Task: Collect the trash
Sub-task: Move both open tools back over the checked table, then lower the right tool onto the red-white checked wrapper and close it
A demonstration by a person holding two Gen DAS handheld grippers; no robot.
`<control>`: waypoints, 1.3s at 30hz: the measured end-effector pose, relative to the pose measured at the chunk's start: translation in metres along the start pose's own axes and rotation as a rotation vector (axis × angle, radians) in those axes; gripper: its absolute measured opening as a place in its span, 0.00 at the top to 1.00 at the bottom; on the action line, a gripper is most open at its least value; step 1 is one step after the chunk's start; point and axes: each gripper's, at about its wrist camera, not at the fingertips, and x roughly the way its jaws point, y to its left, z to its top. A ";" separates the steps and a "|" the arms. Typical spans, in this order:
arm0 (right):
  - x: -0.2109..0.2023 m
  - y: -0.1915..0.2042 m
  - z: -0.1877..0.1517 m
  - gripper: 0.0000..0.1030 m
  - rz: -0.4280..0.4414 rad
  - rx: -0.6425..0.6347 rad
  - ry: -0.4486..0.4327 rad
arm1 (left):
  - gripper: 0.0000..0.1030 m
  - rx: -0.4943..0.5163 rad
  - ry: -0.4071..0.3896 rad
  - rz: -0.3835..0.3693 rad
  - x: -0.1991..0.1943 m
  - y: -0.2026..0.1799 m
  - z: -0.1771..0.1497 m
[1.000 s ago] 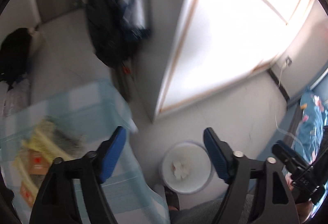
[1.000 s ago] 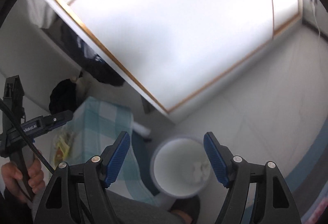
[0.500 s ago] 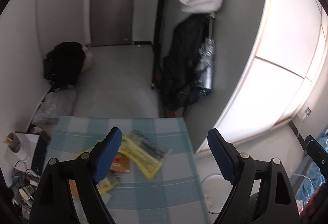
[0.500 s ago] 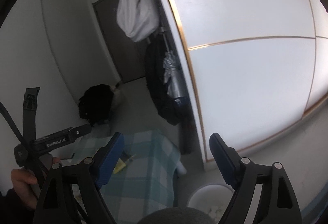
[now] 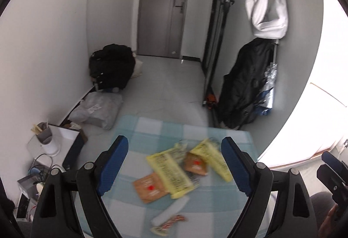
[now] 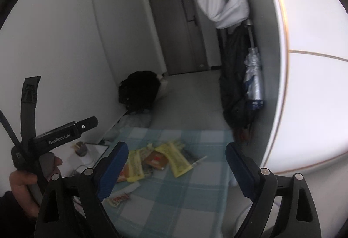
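Several wrappers lie on a table with a blue-and-white checked cloth (image 5: 217, 211): yellow packets (image 5: 171, 172), brown sachets (image 5: 150, 188) with a red mark, and a small red-and-white wrapper (image 5: 171, 221) near the front. The same pile shows in the right wrist view: yellow packets (image 6: 176, 158), a brown sachet (image 6: 157, 159), the red-and-white wrapper (image 6: 118, 198). My left gripper (image 5: 174, 169) is open and empty above the pile. My right gripper (image 6: 176, 170) is open and empty, held above the table's near side. The left gripper's body (image 6: 63, 131) shows at the left in the right wrist view.
A black bag (image 5: 112, 66) and a grey plastic sack (image 5: 97, 109) lie on the floor by the left wall. Dark coats and an umbrella (image 5: 248, 83) hang at the right, with a white bag (image 5: 267, 9) above. A white side stand (image 5: 58, 140) with a cup is left of the table.
Both grippers have swung up from the white bin on the floor to face the table and the door. The wrappers have come into view between the fingers. Both stay open.
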 end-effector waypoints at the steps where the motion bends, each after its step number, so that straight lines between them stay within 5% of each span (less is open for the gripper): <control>1: 0.007 0.004 -0.003 0.09 0.005 -0.009 0.006 | 0.17 -0.005 0.004 0.003 0.002 0.006 -0.002; 14: 0.070 0.059 -0.049 0.09 0.044 -0.079 0.179 | 0.17 -0.081 0.040 0.028 0.015 0.074 -0.031; 27: 0.144 0.087 -0.102 0.10 0.117 -0.092 0.405 | 0.17 -0.150 0.105 -0.029 0.024 0.104 -0.033; 39: 0.184 0.091 -0.129 0.45 0.213 -0.029 0.535 | 0.17 -0.209 0.145 -0.049 0.033 0.121 -0.034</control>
